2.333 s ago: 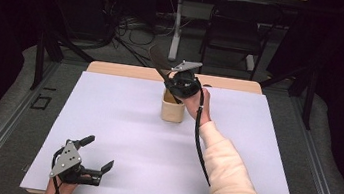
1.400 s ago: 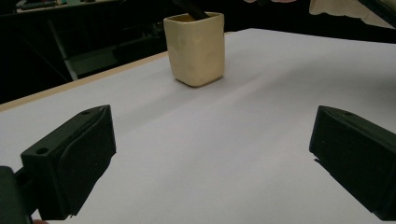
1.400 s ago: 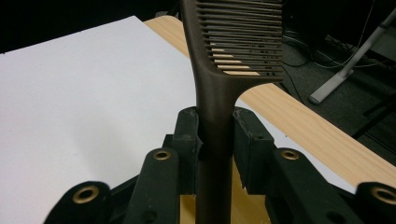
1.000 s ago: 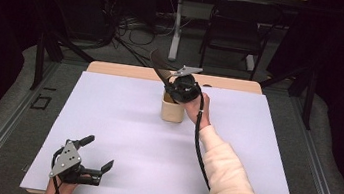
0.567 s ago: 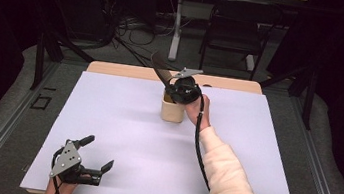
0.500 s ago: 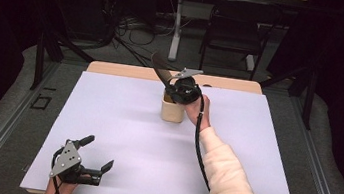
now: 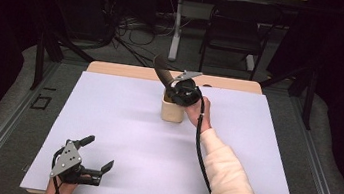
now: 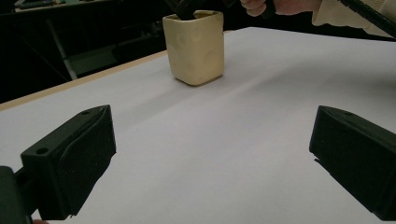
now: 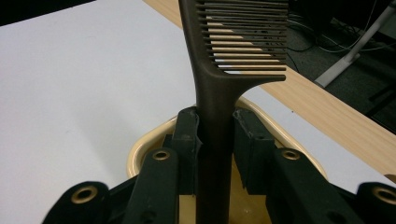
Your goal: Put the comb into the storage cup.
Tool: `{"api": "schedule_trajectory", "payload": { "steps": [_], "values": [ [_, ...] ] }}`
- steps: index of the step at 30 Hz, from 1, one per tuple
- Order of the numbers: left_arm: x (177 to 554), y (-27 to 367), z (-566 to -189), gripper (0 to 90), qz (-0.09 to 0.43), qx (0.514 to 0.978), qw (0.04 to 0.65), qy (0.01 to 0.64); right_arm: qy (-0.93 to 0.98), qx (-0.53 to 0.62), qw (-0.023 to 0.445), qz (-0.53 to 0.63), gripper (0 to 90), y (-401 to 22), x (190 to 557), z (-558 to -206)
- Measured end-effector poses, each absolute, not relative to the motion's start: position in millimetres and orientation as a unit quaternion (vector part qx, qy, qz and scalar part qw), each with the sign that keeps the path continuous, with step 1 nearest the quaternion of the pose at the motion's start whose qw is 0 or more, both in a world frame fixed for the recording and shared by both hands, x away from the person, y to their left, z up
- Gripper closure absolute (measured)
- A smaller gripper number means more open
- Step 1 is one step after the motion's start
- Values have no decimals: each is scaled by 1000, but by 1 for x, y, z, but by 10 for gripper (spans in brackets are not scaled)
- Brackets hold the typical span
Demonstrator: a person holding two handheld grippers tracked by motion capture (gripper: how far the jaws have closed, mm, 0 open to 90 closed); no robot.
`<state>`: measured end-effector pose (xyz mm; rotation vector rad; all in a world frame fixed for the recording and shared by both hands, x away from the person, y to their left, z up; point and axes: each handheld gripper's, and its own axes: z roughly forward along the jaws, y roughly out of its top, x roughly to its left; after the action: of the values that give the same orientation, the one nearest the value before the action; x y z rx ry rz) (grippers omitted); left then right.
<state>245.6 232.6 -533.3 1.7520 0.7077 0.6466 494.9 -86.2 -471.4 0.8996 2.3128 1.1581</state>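
A cream square cup [image 7: 173, 111] stands at the back middle of the white table. My right gripper [image 7: 170, 85] hovers just over its mouth, shut on the handle of a dark brown comb [image 7: 160, 68]. The comb's toothed end sticks up and back to the left. In the right gripper view both pads press the comb [image 9: 224, 70] handle above the cup rim [image 9: 140, 144], and the handle's lower end reaches down into the cup. My left gripper [image 7: 98, 153] rests open at the near left edge, its jaws wide apart and holding nothing, facing the cup [image 8: 195, 46].
White sheet [image 7: 121, 120] covers the table; a bare wooden strip [image 7: 123, 70] runs along its far edge. Beyond it, on the floor, are a chair [image 7: 234, 29], cables and table legs. A sleeved forearm [image 7: 229, 185] crosses the near right of the table.
Since 2.3 s ago the right gripper has risen slightly above the cup and the comb has come further up, leaning back-left. Almost no movement in the last second. Left gripper still.
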Motion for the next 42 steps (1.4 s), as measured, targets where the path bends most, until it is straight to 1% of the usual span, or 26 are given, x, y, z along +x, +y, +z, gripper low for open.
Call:
{"api": "schedule_trajectory", "payload": {
  "steps": [4,6,7,11,19,23,26,29,33,36,42],
  "values": [
    [245,233,-533,4,272,737,542,299,832,319,201,408,705,-86,494,-472],
    [246,233,-533,4,272,737,542,299,834,319,198,403,636,-87,492,-469],
    [246,233,-533,4,271,737,542,299,833,323,197,403,577,-88,491,-467],
    [245,232,-533,4,273,737,542,297,833,331,195,397,452,-92,485,-459],
    [246,232,-533,4,272,737,542,300,844,326,177,387,342,-99,477,-451],
    [246,233,-534,4,272,736,542,300,847,323,168,388,238,-104,473,-449],
    [246,233,-534,4,272,736,542,300,846,320,163,394,188,-108,470,-448],
    [245,233,-533,4,272,737,541,300,847,317,159,397,156,-112,467,-447],
    [245,233,-534,5,273,739,539,298,847,313,154,401,147,-116,461,-446],
    [245,232,-533,4,272,739,540,298,849,306,154,404,123,-119,457,-446],
    [245,232,-533,4,273,738,540,299,850,304,149,405,44,-128,450,-448]
  ]
}}
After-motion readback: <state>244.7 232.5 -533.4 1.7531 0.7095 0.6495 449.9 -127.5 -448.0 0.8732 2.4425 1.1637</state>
